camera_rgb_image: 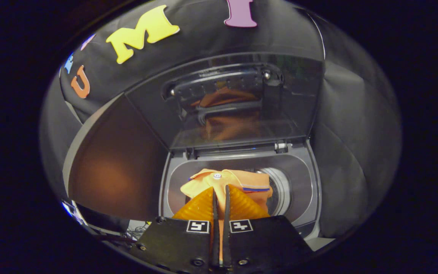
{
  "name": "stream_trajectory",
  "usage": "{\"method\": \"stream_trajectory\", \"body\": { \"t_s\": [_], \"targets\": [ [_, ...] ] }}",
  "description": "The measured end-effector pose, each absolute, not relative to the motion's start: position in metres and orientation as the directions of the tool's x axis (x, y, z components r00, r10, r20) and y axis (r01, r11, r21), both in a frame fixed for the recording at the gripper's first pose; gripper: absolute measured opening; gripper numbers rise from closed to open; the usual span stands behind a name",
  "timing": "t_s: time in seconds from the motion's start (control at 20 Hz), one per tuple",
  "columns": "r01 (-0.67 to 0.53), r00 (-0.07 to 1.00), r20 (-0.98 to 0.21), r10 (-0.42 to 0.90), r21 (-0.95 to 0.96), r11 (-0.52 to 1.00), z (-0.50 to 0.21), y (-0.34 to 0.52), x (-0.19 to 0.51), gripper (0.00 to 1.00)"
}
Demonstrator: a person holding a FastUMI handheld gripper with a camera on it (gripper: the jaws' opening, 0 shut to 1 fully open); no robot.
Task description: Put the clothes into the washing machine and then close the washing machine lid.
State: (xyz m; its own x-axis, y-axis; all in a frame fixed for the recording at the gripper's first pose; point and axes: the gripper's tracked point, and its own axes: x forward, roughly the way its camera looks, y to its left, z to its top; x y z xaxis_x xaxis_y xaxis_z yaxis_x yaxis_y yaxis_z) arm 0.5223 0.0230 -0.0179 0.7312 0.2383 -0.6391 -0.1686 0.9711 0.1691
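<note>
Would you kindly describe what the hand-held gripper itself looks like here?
The hand-held gripper has two thin, flat fingers running forward side by side, each backed by a ribbed, fan-shaped pad. Behind them sit two black blocks with screws, each bearing a small square black-and-white marker.

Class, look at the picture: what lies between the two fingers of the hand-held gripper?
In the gripper view, a fold of the orange shirt is pinched between the hand-held gripper fingers, above the open washing machine drum.

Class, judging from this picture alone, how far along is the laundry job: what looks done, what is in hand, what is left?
Done: the lid stands open and the orange shirt has been brought over the drum. In hand: the gripper is shut on the shirt, a strip of cloth pinched between its fingers. Left: drop the shirt into the drum, then close the lid.
</note>
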Motion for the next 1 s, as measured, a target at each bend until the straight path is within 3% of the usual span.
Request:
{"method": "stream_trajectory", "body": {
  "t_s": [1.0],
  "targets": [
    [-0.012, 0.507, -0.851, 0.134, 0.149, 0.989, -0.122, 0.021, 0.539, 0.08]
  ]
}}
